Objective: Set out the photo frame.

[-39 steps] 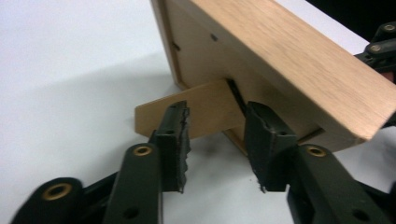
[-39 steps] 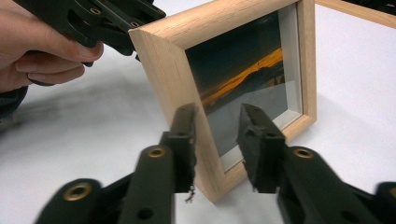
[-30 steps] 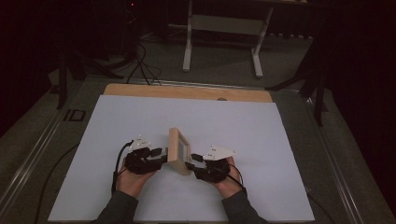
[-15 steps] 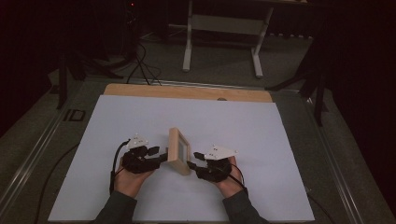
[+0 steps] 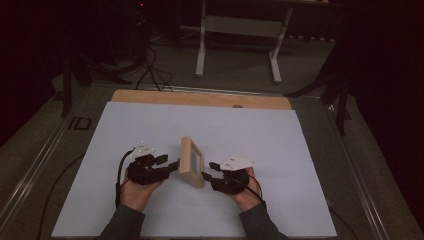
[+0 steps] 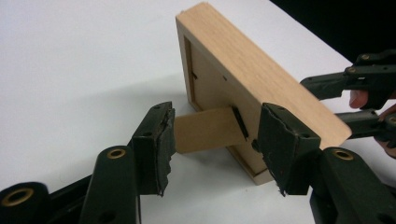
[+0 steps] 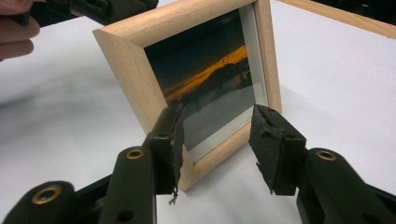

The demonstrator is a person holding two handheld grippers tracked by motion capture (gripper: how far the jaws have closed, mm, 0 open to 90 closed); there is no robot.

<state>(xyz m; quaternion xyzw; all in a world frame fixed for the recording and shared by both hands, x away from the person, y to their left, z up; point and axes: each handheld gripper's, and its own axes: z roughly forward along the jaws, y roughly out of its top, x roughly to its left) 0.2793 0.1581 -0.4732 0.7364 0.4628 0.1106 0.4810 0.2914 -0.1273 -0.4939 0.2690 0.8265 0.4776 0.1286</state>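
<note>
With the picture frame [image 5: 191,161] stood near the table's [image 5: 300,150] front edge, both grippers' jaws are held apart, the left gripper's [image 6: 212,140] just widened off the stand [image 6: 205,129]; withdrawal is judged next.

I see grey sleeves [image 5: 125,225] at the bottom of the high view. Each black two-jaw left gripper [image 6: 212,140] and right gripper [image 7: 217,140] carries brass-ringed screw holes, ragged black pads [image 6: 161,140], a grey three-cornered plate [image 5: 238,161] and a trailing black cable [image 5: 119,180].
</note>
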